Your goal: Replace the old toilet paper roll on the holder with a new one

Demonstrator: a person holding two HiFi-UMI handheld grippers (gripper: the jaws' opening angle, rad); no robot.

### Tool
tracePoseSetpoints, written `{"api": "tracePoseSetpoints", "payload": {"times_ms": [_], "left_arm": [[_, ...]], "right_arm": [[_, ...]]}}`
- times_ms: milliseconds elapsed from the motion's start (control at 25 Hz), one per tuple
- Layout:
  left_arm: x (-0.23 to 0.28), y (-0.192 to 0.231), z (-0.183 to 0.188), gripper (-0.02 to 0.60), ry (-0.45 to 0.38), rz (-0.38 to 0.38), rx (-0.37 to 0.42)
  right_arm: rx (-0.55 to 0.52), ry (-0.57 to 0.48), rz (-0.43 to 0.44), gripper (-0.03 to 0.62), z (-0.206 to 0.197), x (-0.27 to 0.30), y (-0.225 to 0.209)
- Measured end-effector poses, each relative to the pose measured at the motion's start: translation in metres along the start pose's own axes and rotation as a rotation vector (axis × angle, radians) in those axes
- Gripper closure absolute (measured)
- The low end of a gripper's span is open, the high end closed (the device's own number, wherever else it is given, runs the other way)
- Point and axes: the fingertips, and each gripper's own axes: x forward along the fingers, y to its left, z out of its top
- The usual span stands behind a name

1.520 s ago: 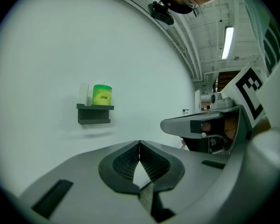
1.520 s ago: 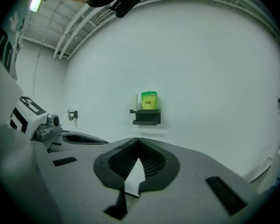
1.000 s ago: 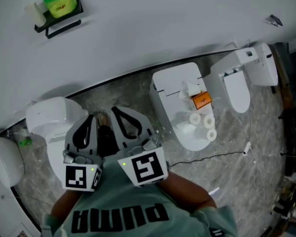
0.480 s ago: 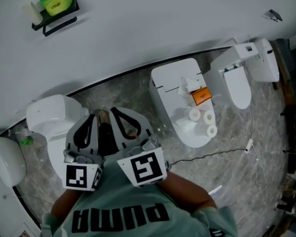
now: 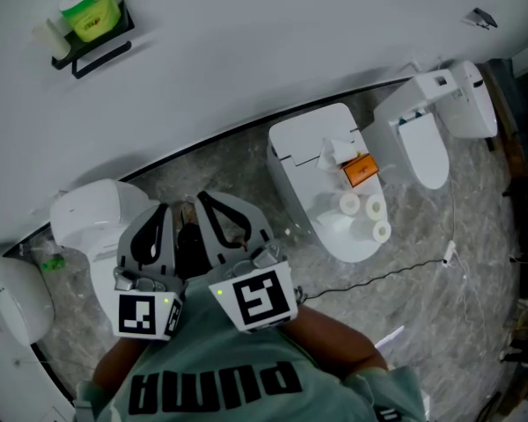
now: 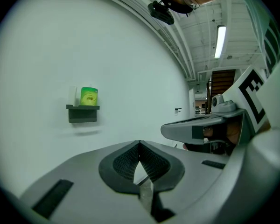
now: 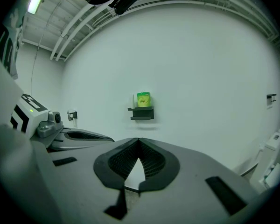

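Observation:
A black holder [image 5: 92,44] hangs on the white wall at the far upper left of the head view. On it stand a green-wrapped roll [image 5: 90,9] and a small white roll [image 5: 51,35] beside it. Three white rolls [image 5: 363,215] and an orange pack [image 5: 359,172] lie on a toilet lid [image 5: 304,152]. My left gripper [image 5: 165,207] and right gripper [image 5: 202,197] are side by side close to my body, both shut and empty. They point at the wall, far from the holder [image 6: 82,113], which the right gripper view also shows [image 7: 141,113].
White toilets stand along the wall: one at the left [image 5: 92,218] under my grippers, another at the right [image 5: 427,143]. A thin cable [image 5: 378,275] runs over the marble floor. A small fitting [image 5: 482,18] sticks out of the wall at the upper right.
Both grippers have kept still and shut. In the head view the holder and the toilets have drifted slightly up and left as the head camera shifted.

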Motion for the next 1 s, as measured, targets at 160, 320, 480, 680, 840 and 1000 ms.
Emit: {"api": "tracePoseSetpoints", "payload": {"times_ms": [160, 320, 480, 680, 840, 1000], "left_arm": [[0.000, 0.011, -0.001, 0.577, -0.006, 0.004, -0.005], [0.004, 0.027, -0.001, 0.577, -0.010, 0.001, -0.020], [0.013, 0.044, 0.004, 0.577, -0.027, -0.010, -0.026], [0.027, 0.070, 0.011, 0.577, -0.028, -0.024, -0.035], [0.042, 0.092, 0.016, 0.577, -0.027, -0.030, -0.043], [0.057, 0.119, 0.026, 0.577, -0.036, -0.033, -0.043]], "right_arm": [[-0.005, 0.006, 0.001, 0.589, 0.001, 0.009, 0.005], [-0.012, 0.010, -0.003, 0.589, 0.003, 0.025, 0.009], [-0.019, 0.012, -0.011, 0.589, 0.009, 0.043, 0.010], [-0.024, 0.012, -0.022, 0.589, 0.020, 0.072, 0.009], [-0.017, -0.009, -0.041, 0.589, 0.032, 0.098, 0.003], [-0.026, -0.026, -0.057, 0.589, 0.047, 0.126, -0.002]]}}
